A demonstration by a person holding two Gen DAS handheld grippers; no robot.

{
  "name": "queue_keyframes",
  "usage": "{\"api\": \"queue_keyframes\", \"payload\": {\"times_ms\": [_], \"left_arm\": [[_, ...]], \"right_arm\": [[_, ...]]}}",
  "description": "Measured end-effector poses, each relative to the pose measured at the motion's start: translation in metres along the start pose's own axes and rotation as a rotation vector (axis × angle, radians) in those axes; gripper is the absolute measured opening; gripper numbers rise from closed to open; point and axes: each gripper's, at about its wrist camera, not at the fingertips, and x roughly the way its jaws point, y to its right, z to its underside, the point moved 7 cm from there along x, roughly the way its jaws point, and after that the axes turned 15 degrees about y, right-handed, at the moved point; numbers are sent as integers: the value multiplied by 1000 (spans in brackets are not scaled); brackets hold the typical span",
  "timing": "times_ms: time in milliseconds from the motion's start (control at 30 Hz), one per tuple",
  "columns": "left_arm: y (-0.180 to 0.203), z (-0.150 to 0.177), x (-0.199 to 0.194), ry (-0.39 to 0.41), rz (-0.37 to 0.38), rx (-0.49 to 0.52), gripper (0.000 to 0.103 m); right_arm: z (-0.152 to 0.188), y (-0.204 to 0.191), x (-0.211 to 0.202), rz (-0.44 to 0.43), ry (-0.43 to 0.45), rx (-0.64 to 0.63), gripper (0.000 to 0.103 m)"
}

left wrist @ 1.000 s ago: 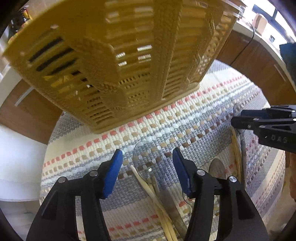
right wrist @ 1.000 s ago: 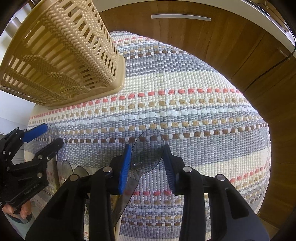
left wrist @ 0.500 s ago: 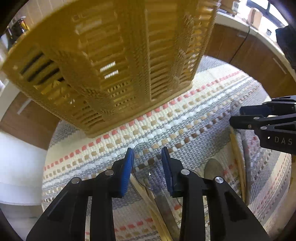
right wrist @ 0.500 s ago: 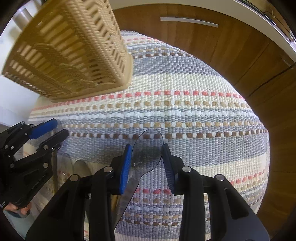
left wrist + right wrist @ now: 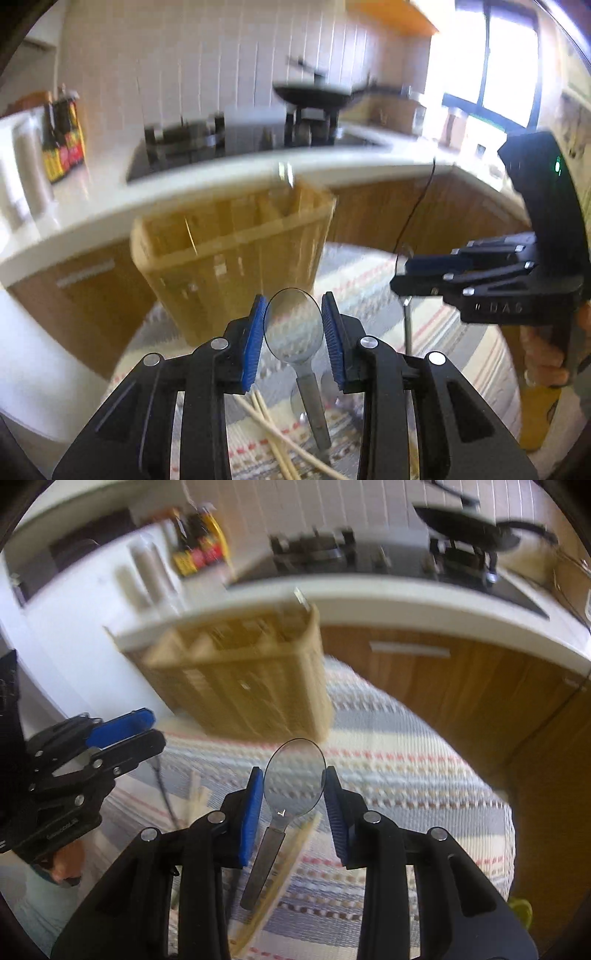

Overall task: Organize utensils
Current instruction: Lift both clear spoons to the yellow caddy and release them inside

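Above the striped woven mat (image 5: 406, 746), each claw, left (image 5: 293, 338) and right (image 5: 294, 806), grips a clear plastic spoon (image 5: 294, 328) (image 5: 294, 781); next, carry both over the slatted yellow basket (image 5: 236, 251) and release.

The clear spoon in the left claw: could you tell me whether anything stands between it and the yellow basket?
Nothing visible does. The left claw holds the clear spoon above the striped mat, and the yellow basket stands straight ahead with only open air between.
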Motion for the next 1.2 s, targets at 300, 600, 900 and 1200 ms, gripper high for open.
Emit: {"api": "queue_keyframes", "payload": {"times_ms": [300, 600, 900, 1200], "left_arm": [[-36, -108, -42, 312, -145, -17, 29], [-72, -158, -25, 431, -268, 20, 29], [-98, -124, 16, 406, -327, 37, 29], [-106, -96, 34, 341, -299, 6, 30]], "right_arm": [[-87, -34, -55, -15, 344, -87, 30], [-165, -44, -55, 119, 621, -168, 31], [-162, -29, 13, 292, 630, -245, 31], [-140, -15, 47, 301, 516, -255, 31]]}}
